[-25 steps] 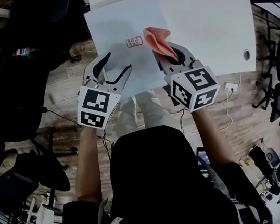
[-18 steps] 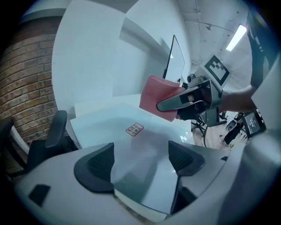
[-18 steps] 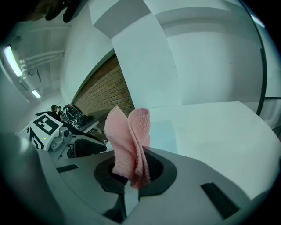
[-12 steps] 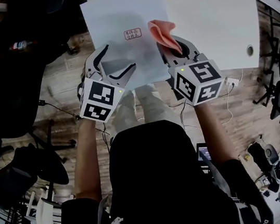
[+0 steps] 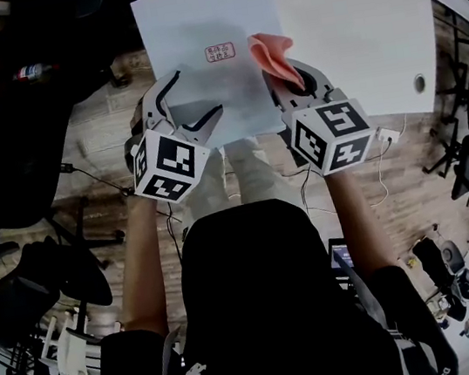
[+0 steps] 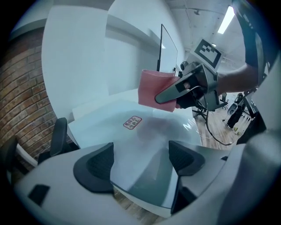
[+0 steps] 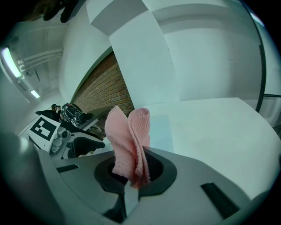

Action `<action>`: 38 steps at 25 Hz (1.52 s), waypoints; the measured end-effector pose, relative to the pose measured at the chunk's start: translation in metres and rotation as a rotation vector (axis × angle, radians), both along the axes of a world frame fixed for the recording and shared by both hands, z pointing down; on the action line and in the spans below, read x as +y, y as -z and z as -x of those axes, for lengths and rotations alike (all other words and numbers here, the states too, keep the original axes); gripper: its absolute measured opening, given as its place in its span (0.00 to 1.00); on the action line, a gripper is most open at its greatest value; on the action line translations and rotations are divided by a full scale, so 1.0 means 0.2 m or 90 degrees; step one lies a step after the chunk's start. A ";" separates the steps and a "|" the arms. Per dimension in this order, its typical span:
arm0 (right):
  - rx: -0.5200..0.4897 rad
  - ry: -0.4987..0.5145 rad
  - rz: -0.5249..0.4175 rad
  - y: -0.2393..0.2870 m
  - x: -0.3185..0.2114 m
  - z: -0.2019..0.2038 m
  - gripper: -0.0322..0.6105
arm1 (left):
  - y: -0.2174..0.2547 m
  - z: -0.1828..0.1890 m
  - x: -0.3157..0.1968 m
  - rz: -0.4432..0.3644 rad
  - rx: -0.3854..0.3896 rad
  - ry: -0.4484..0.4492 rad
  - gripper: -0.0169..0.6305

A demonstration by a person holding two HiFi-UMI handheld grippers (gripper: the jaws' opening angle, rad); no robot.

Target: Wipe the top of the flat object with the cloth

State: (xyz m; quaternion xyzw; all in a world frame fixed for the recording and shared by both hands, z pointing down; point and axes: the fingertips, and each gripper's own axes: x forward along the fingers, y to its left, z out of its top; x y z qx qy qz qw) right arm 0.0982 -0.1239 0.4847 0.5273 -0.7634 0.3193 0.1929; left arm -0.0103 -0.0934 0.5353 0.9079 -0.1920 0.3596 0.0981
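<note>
The flat object is a pale sheet point(image 5: 200, 24) with a small red label point(image 5: 219, 52). It lies on the white table point(image 5: 350, 23), and its near corner hangs over the edge. My left gripper point(image 5: 191, 105) is open and its jaws have just been opening. That corner point(image 6: 145, 149) lies between the pads point(image 6: 94, 167) without being pressed. My right gripper point(image 5: 293, 84) is shut on a folded pink cloth point(image 5: 274, 57) and hovers at the sheet's right edge. The cloth point(image 7: 129, 140) stands up out of the jaws.
Dark office chairs point(image 5: 15, 137) and a bottle point(image 5: 31, 71) are at the left, over a wooden floor with cables point(image 5: 383, 176). A brick wall point(image 6: 19, 105) stands beyond the table's left side. The table has a cable hole point(image 5: 419, 83).
My left gripper's jaws have spread wider around the sheet's near corner and the gripper has rolled a little. Both grippers have sunk slightly towards the table.
</note>
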 end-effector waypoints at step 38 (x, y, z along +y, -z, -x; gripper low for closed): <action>0.216 0.180 0.094 -0.21 -0.26 -0.03 0.12 | -0.02 0.01 0.01 -0.016 0.006 -0.012 0.62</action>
